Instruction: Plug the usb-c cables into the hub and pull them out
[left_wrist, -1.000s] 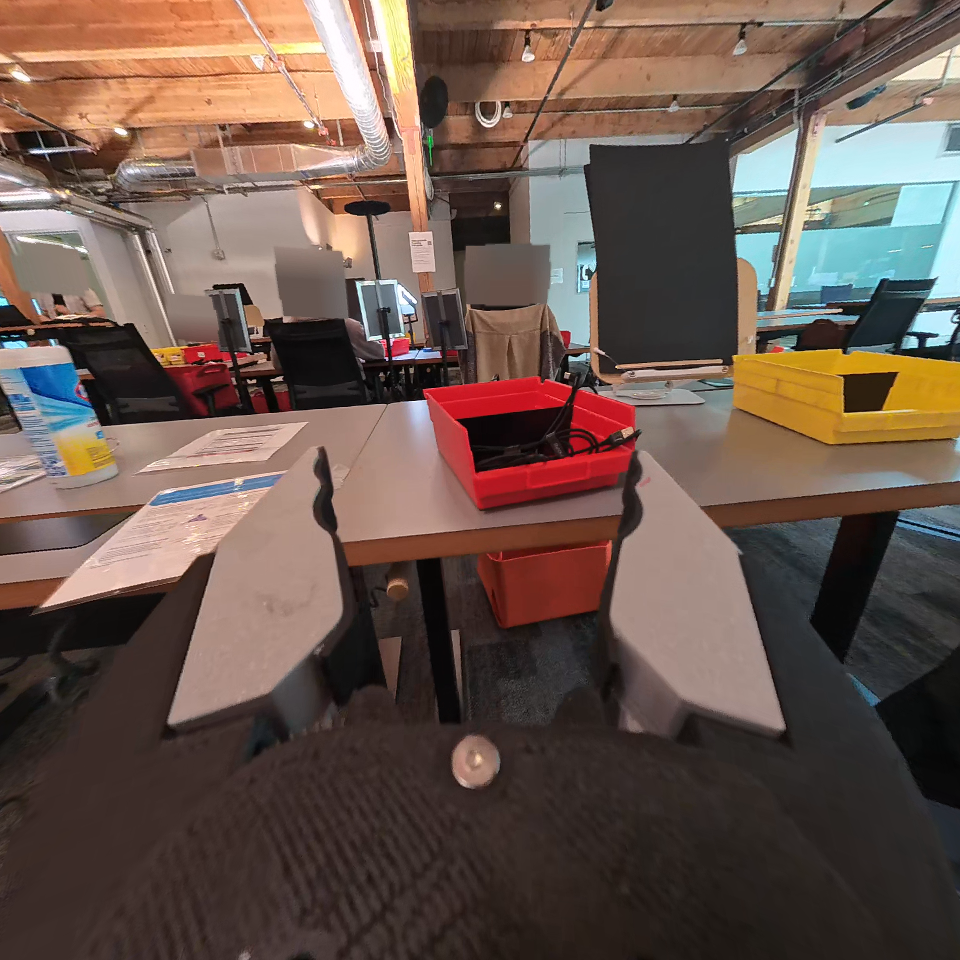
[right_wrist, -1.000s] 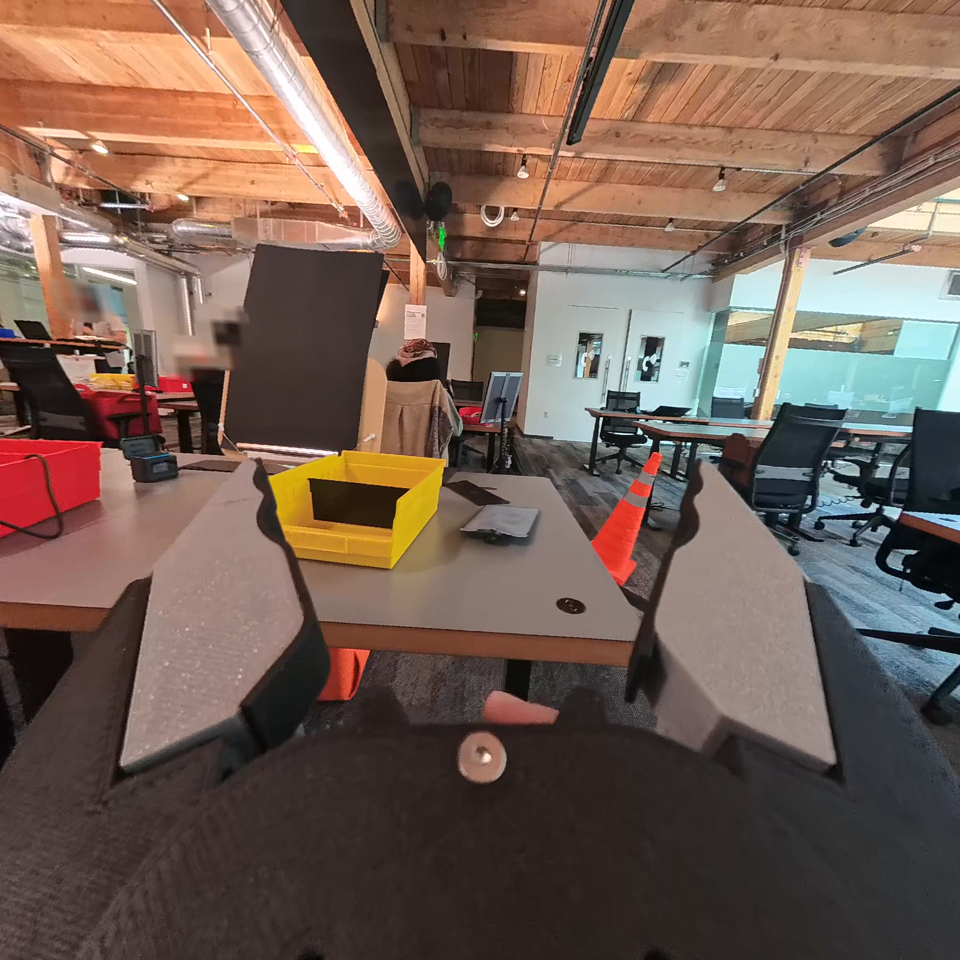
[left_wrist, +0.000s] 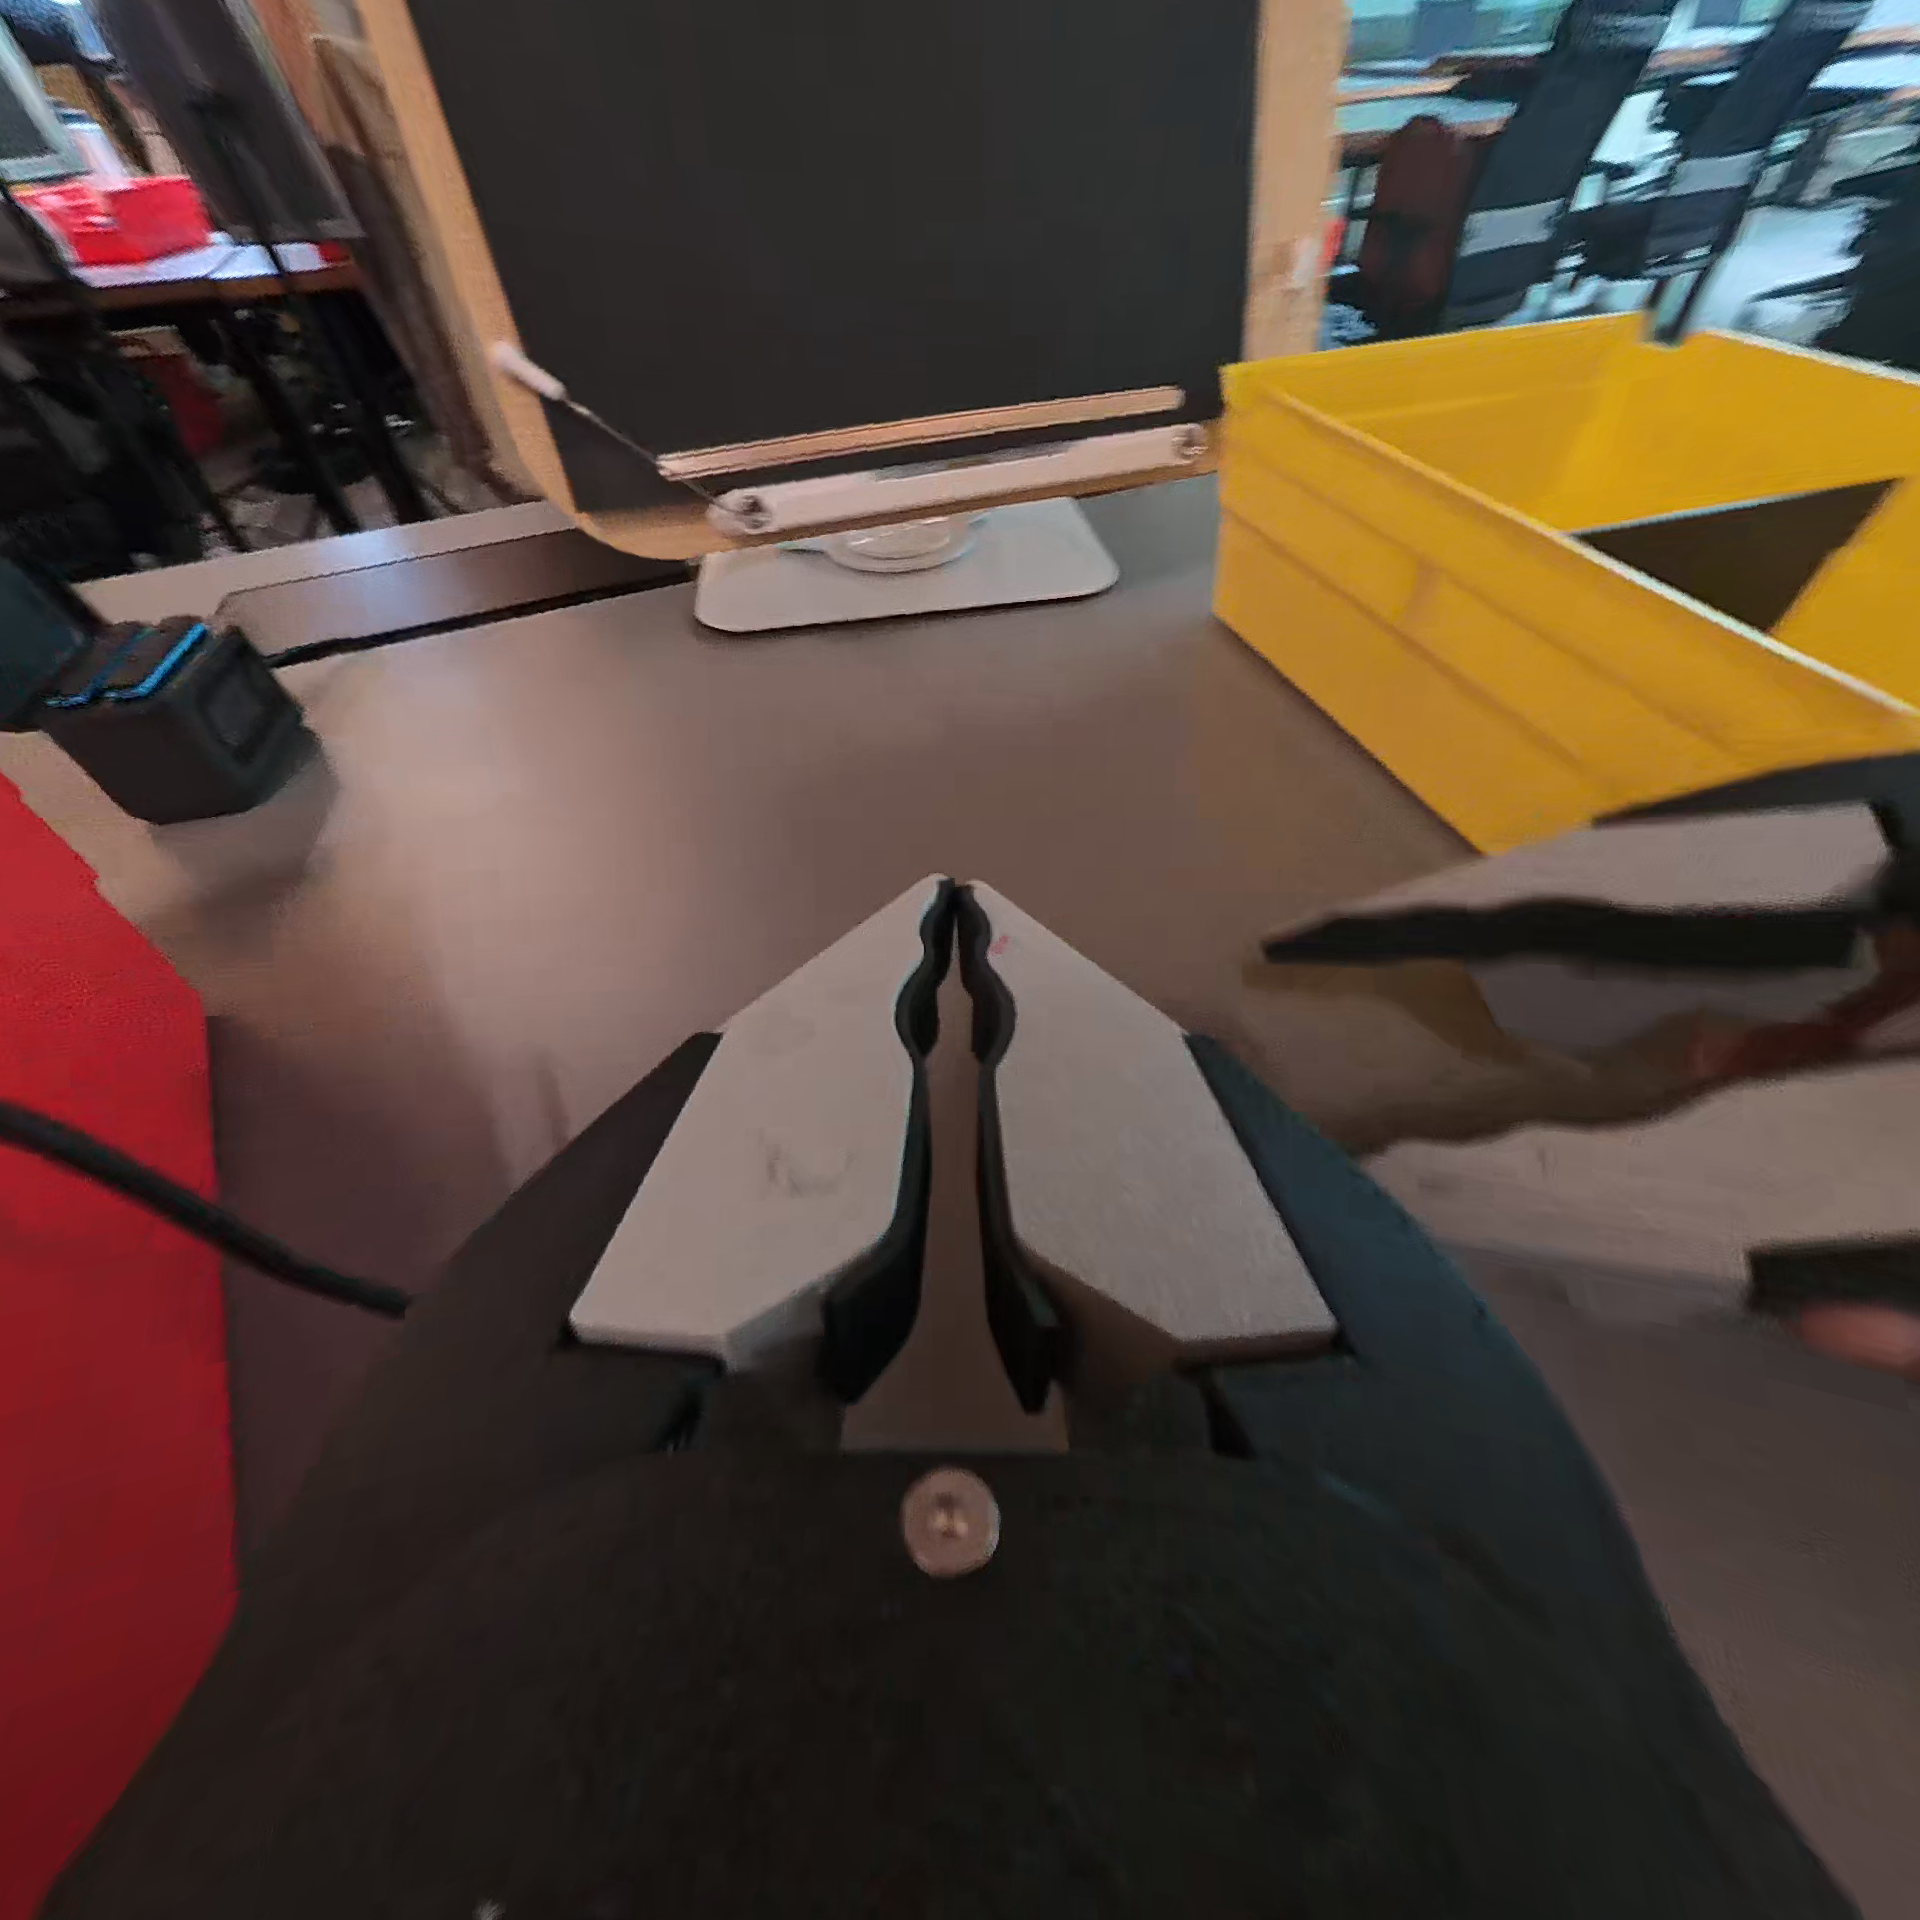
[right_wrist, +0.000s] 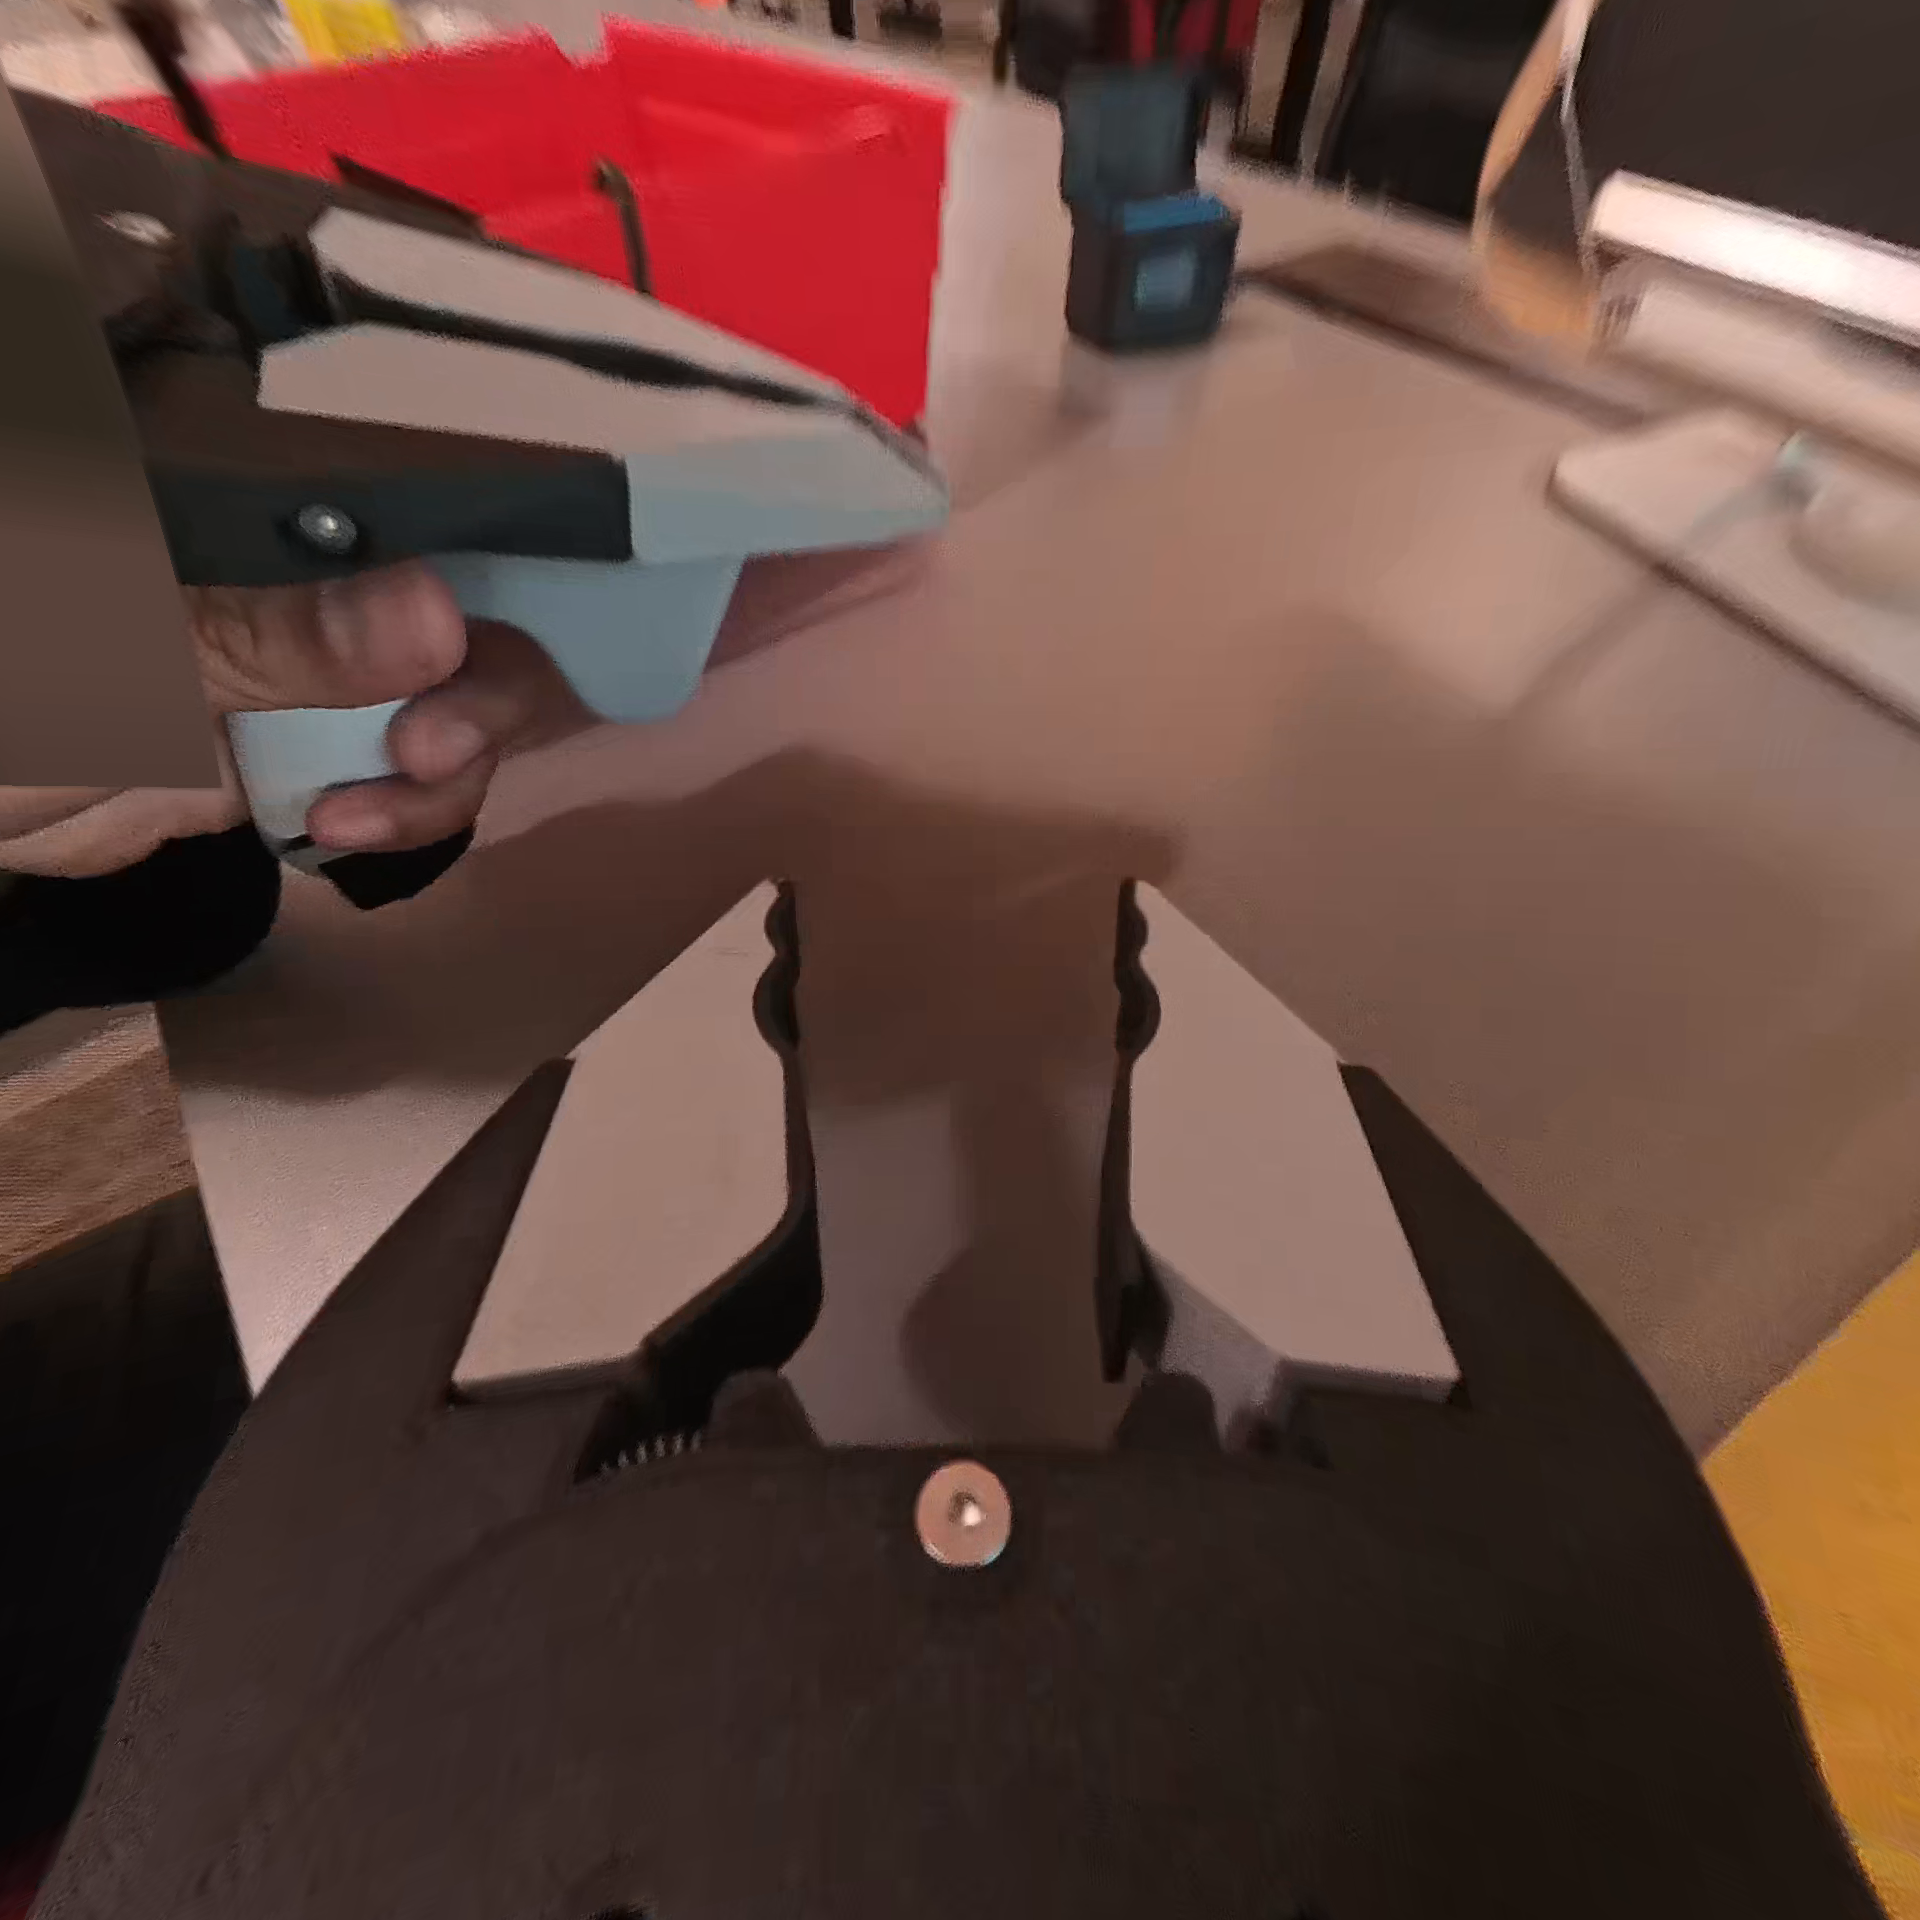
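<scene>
Tools (left_wrist: 954, 894) seemingly right of red bin (left_wrist: 94, 1143)

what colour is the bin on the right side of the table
Yellow. The bin shows best in the left wrist view, right of the monitor stand.

Left claw (left_wrist: 954, 894): previously wide apart, now closed empty. Right claw (right_wrist: 954, 904): narrowed, gap remaining. Both: moved from below the edge to over the bench (left_wrist: 727, 790), between red bin (right_wrist: 748, 177) and yellow bin (left_wrist: 1455, 582).
</scene>
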